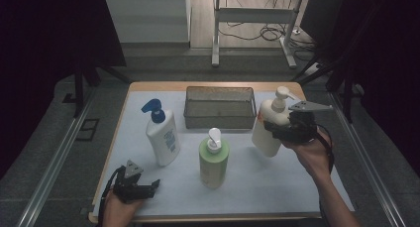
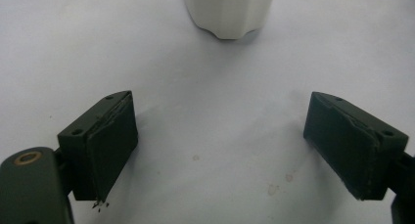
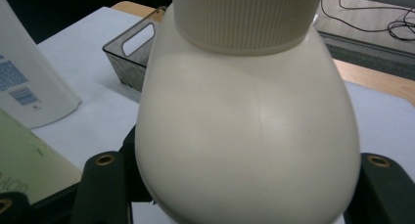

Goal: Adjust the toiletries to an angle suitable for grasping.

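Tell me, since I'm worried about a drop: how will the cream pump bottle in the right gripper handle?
The cream pump bottle looks smooth and rounded, so it may slip. The right gripper clamps its body, probably stiff plastic. Tall and narrow, it could tip when set down.

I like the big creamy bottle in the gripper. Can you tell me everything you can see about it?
The cream bottle looks like smooth, shiny plastic. It has a rounded body, a ribbed collar under the neck and a pump top of the same colour. It is tilted a little, just right of the grey basket. The right gripper holds its body between two black jaws. Whether its base still touches the white mat is hard to tell.
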Demonstrator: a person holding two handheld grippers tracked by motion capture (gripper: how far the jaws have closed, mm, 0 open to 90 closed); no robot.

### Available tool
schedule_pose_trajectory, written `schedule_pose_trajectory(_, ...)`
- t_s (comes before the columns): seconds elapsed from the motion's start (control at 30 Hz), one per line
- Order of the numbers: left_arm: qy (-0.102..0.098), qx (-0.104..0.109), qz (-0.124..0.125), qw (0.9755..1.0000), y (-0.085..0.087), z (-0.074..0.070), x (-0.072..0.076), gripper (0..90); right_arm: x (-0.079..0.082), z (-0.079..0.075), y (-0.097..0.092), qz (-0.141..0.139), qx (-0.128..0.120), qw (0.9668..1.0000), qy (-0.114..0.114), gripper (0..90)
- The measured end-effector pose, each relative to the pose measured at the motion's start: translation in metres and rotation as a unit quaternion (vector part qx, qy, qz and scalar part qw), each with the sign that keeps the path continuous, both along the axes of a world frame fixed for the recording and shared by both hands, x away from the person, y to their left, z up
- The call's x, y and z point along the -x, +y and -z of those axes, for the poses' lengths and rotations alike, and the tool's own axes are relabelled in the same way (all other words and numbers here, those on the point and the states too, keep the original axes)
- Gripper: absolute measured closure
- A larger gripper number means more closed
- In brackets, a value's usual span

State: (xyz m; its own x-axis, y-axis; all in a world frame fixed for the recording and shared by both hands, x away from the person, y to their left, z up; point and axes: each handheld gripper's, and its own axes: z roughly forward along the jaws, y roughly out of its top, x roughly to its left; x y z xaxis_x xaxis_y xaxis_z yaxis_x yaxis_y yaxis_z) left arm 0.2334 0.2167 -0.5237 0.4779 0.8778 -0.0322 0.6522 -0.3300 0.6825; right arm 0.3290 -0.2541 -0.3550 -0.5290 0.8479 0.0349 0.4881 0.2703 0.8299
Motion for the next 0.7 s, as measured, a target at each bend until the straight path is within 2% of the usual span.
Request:
schedule_pose_trajectory(0.4,0.000,0.000,0.000,1.0000,0.000,0.000,0.000,12.3,-0.013,-0.016,0.023,-0.015,0.005,0.9998,-0.008,36.8)
schedule_pose_trajectory(0.7,0.000,0.000,0.000,1.0000,0.000,0.000,0.000,12.3,-0.022,-0.026,0.037,-0.020,0.000,0.9997,-0.012,36.8)
